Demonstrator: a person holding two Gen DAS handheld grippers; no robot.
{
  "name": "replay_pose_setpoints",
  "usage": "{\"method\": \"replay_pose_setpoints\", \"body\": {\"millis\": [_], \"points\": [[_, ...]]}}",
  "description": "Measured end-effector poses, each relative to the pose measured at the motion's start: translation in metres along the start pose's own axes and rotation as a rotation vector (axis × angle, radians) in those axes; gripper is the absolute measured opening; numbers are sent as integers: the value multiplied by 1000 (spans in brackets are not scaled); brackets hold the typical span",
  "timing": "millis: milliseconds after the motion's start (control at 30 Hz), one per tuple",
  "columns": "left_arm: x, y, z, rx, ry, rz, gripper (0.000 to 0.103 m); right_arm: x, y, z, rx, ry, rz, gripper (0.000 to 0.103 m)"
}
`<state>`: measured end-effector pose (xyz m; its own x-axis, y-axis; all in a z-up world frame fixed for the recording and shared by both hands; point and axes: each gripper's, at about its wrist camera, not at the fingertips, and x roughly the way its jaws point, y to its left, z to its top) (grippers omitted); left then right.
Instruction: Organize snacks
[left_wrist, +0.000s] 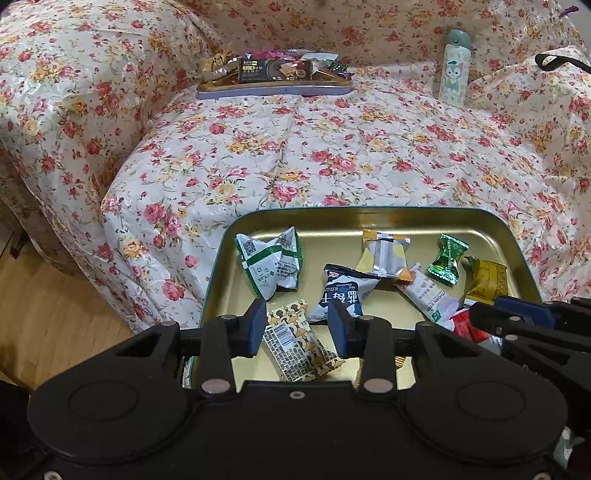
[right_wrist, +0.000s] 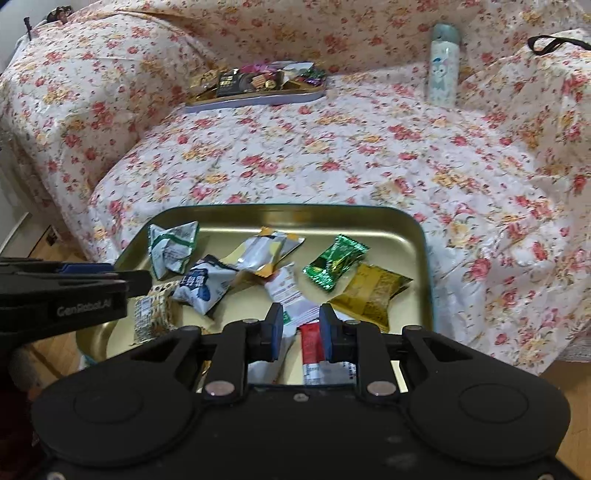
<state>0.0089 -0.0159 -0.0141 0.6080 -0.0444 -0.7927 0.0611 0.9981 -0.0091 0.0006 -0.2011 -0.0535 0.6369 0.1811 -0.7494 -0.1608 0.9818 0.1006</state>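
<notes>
A gold tin tray sits at the front edge of a floral-covered sofa and holds several wrapped snacks. My left gripper is over its near left corner, shut on a beige patterned packet that sits slanted between the pads. My right gripper is low at the tray's near right side, jaws close together around a red packet, with a white bar wrapper beside it. Loose in the tray lie a green-white packet, a blue-white packet, a green candy and a mustard packet.
A second flat tin heaped with snacks rests at the back of the seat. A pale cartoon-printed bottle stands to its right. A black strap lies at far right. Wooden floor lies left of the sofa.
</notes>
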Motion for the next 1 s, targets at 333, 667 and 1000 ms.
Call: {"method": "replay_pose_setpoints", "body": {"millis": [333, 667, 1000], "points": [[-5, 1, 0, -3, -15, 18, 46, -2, -2, -1, 25, -10, -48, 33], [-7, 0, -1, 3, -19, 22, 46, -3, 0, -2, 33, -15, -53, 35], [-7, 0, -2, 5, -14, 24, 46, -2, -1, -2, 41, -7, -49, 36]]}}
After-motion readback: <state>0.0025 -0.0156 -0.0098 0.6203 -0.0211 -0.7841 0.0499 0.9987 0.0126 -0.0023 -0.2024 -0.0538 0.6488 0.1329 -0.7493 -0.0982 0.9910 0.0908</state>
